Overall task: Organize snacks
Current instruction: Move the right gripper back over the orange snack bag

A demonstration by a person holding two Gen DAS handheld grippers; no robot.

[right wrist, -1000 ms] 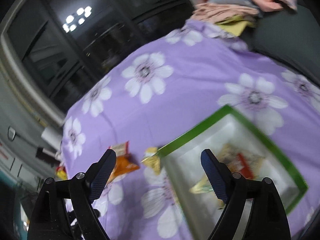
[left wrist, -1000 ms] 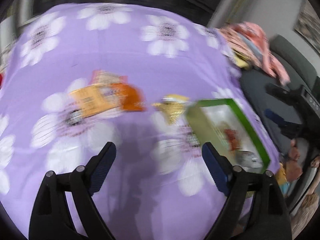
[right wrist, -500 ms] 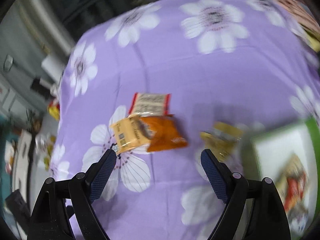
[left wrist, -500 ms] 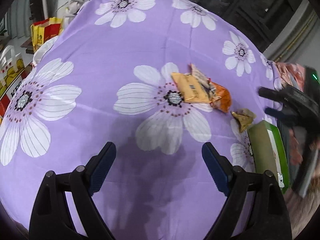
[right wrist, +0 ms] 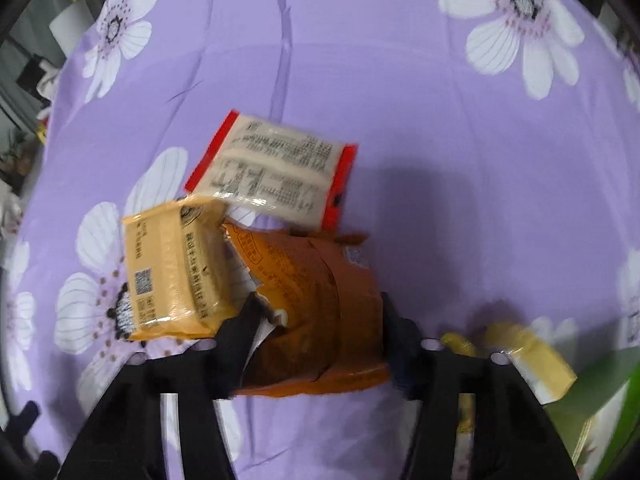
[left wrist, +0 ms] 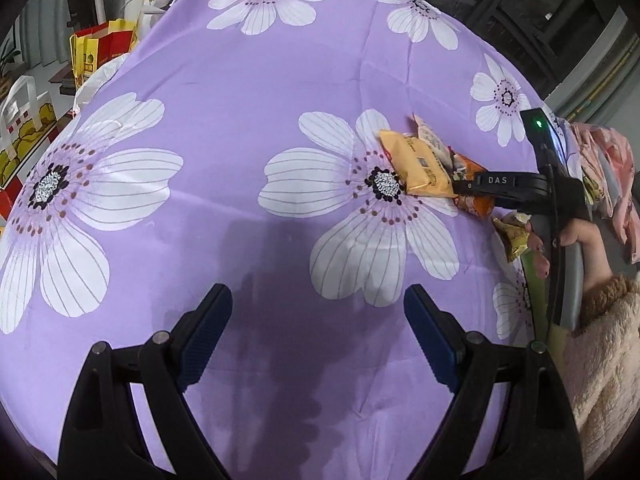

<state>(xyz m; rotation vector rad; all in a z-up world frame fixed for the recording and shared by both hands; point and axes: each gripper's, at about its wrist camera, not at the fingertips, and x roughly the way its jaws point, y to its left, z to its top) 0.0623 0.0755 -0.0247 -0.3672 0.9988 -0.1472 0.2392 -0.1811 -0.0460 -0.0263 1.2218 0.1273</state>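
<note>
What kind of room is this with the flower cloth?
Probably a room in someone's home. A purple flowered cloth covers the table, shopping bags sit on the floor behind it, and folded clothes are piled at one side.

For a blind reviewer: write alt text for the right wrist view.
The right tongs have just been closing on an orange packet lying on a purple flowered cloth. A yellow packet leans on its left, a white and red packet lies behind, and a small gold packet and a green bin sit to the right.
</note>
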